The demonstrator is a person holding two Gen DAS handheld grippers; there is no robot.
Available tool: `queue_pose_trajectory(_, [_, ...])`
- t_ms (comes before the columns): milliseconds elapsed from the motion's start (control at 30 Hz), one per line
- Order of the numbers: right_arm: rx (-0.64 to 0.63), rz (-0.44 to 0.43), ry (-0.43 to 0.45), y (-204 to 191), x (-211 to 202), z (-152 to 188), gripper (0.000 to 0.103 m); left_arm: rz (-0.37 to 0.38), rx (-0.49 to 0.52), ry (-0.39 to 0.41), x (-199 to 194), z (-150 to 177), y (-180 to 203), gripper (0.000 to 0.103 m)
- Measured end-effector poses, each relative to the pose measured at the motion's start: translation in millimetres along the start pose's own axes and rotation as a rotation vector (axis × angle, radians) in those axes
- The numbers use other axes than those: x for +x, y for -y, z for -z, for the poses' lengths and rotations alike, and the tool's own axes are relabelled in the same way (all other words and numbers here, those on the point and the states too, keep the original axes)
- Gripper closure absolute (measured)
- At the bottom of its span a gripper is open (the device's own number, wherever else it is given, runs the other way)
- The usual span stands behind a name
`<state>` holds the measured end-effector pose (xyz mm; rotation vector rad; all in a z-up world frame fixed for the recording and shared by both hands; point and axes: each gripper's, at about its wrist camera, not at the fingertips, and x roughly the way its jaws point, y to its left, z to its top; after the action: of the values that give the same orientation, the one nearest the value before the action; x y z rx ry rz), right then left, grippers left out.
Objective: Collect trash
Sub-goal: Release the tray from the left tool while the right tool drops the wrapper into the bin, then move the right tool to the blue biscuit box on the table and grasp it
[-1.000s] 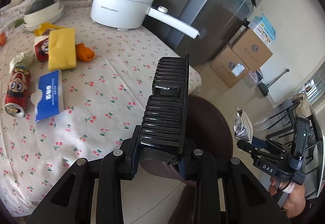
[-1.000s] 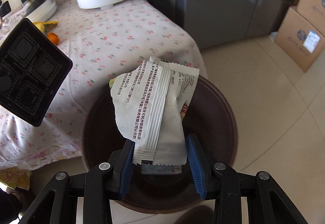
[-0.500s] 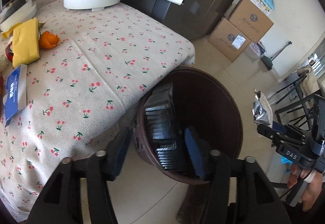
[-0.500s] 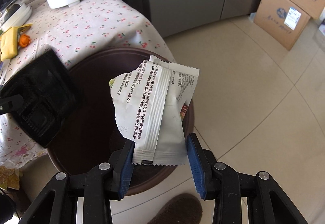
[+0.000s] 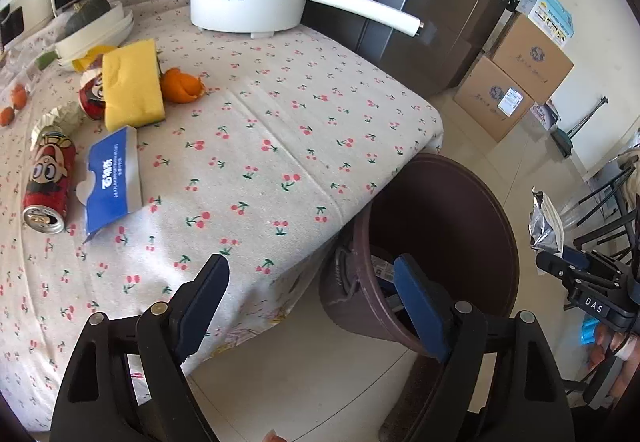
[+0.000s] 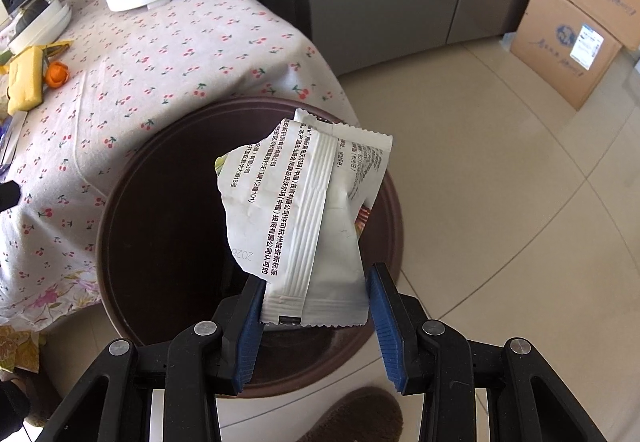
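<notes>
1. Looking down the left tool [image 5: 308, 306], its blue pads stand wide apart with nothing between them; the jaws have just been opening. It hangs over the edge of the surface [image 5: 260, 145], one pad above the brown bin [image 5: 448, 234] beside it. Inside the bin, near that pad, something dark shows, too hidden to name.

2. On the surface, trash still waits: a red can [image 5: 48, 177] on its side, a blue carton [image 5: 112, 177], a yellow pack [image 5: 132, 81], orange peel [image 5: 182, 87]. My guess is that the can is light, hard and apt to roll, so grip across its middle. The carton looks flat and thin; take it by a raised edge. The peel is soft and will crush.

3. Looking down the right tool [image 6: 316, 306], it is closed on the bottom seam of a white wrapper [image 6: 304, 201], which stands up from the pads, creased and torn at one side.

4. The wrapper hangs over the mouth of the bin [image 6: 120, 201]. It looks very light, limp and slick, so it may flutter rather than drop straight; releasing it low over the middle seems safest.
</notes>
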<state>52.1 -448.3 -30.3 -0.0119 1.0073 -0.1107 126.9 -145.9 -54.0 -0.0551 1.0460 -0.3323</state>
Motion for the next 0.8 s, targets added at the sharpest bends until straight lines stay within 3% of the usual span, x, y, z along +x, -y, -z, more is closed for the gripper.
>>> queue_pose_trajectory(300, [-0.013,-0.001,0.005,-25.4,4.3,-16.9,0.056,-0.058,-0.02,0.039,-30.1,3.5,-37.9,0.009])
queue_pose_trajectory(433, [0.018,-0.017,0.007,-34.0,5.4,-24.8,0.033,-0.078,-0.043,0.054,-42.9,7.3,-57.3,0.008])
queue_pose_trajectory(800, [-0.031,-0.046,0.026,-72.2,-0.6,-36.9,0.027,-0.124,-0.093,0.08,-67.7,14.9,-99.4,0.008])
